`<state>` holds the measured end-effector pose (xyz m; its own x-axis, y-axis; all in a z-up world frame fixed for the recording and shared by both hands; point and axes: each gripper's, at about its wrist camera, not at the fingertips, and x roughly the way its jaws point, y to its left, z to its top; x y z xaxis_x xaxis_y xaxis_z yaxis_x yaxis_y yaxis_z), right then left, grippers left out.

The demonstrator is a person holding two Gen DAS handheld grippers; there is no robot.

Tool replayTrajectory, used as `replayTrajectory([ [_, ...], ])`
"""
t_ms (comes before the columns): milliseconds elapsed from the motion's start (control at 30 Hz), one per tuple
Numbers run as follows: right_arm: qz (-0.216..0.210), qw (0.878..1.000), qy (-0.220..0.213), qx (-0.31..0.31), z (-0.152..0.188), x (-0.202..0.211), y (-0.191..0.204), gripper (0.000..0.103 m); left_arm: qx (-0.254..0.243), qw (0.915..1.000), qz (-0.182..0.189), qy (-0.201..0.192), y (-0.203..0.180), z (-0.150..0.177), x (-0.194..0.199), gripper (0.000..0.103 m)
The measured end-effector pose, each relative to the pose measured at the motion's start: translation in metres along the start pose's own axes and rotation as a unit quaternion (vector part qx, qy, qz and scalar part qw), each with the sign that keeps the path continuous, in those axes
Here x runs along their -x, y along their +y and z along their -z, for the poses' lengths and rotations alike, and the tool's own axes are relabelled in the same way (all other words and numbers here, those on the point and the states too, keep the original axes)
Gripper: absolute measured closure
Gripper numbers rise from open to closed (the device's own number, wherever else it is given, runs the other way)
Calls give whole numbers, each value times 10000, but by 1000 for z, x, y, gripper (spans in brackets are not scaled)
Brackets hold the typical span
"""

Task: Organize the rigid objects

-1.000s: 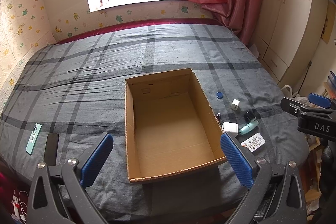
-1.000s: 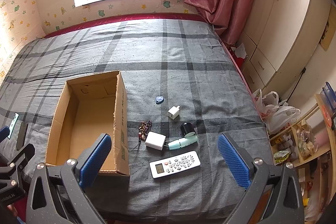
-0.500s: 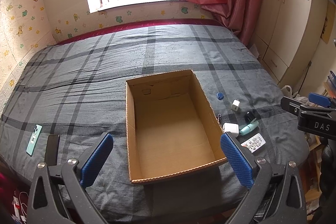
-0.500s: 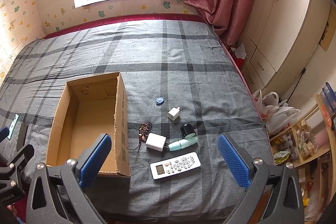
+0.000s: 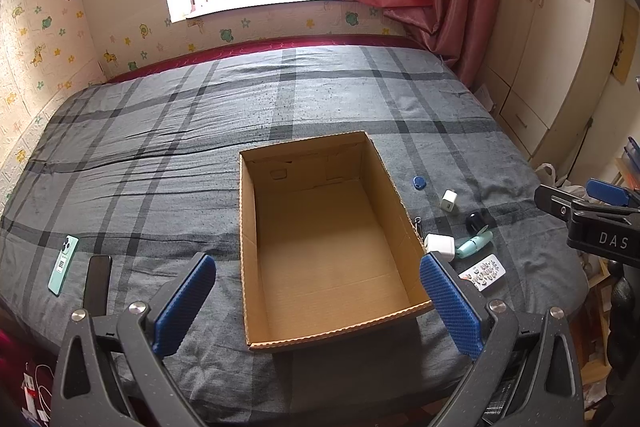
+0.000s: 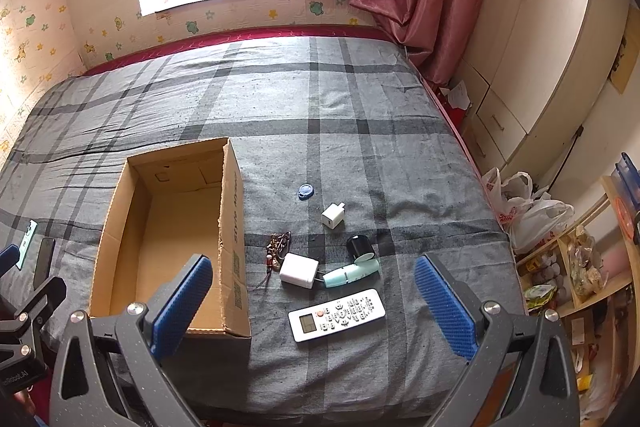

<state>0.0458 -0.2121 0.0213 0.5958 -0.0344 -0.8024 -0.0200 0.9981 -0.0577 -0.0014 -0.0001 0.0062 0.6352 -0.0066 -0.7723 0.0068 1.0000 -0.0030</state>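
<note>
Left gripper [image 5: 318,301]: jaws spread wide, nothing between; blue ribbed pads on grey speckled arms, above the box's near end.
Right gripper [image 6: 312,311]: jaws wide apart, empty; same blue textured pads, over the remote.
Box [image 5: 404,215]: open corrugated cardboard, rectangular, bare inside, on the bed.
Remote [image 6: 337,315]: flat white plastic bar, small screen, just right of the box.
Charger [image 6: 298,269]: white rounded block, touching a mint plastic tube [image 6: 352,273].
Small plug [image 6: 332,215]: white cube, farther back.
Black cap [image 6: 359,246]: short glossy cylinder.
Blue tag [image 6: 306,191]: round disc.
Keychain [image 6: 277,247]: beaded, metal clip.
Bed [image 5: 168,155]: grey plaid cloth, creased.
Phones [image 5: 63,264]: mint one and black one, flat, left of the box.
</note>
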Motion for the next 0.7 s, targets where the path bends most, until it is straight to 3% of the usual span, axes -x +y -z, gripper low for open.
replayTrajectory([
  [700,11,10000,10,-12,-1,-3,0,0,72,10000,-19,7,6,1,-5,0],
])
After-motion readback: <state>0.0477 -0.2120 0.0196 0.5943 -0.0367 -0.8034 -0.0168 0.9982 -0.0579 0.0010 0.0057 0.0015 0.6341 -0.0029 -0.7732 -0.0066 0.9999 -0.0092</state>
